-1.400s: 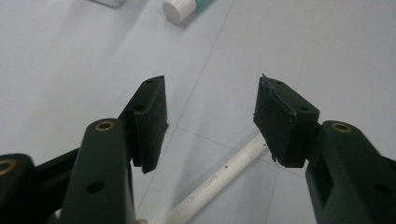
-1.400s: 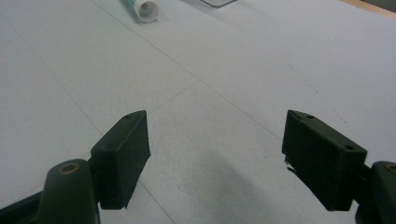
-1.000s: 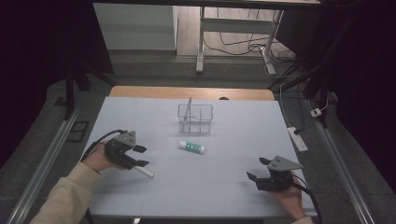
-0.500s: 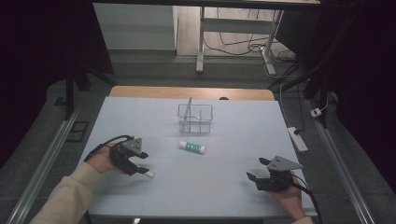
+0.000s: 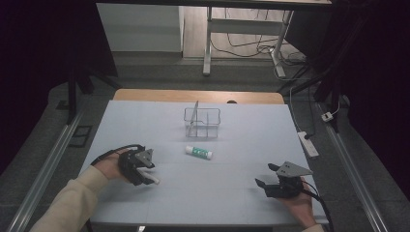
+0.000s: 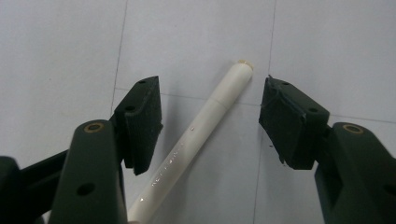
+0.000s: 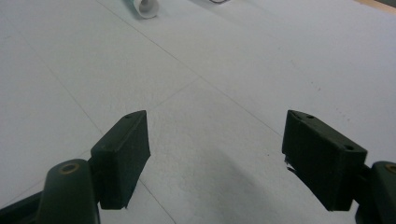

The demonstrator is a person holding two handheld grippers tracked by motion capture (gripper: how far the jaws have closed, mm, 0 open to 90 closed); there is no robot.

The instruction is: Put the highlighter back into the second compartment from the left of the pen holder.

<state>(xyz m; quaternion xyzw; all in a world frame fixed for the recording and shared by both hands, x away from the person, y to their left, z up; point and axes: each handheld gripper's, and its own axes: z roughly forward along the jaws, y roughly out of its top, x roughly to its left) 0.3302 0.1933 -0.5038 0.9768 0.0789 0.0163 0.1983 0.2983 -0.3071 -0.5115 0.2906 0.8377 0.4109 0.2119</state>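
Observation:
A white pen lies on the pale table at the near left. My left gripper hangs low over it, pointing down. In the left gripper view the pen runs diagonally between the jaws of the left gripper, which stand open on either side without touching it. Its tip pokes out past the gripper in the high view. My right gripper rests at the near right, open with nothing between its jaws.
A white glue stick with a green label lies mid-table; its cap end shows far off in the right gripper view. Behind it stands a clear divided holder. A power strip lies beside the table's right edge.
My left gripper has slid a little nearer and lower, so it now covers more of the pen. The right gripper has kept still.

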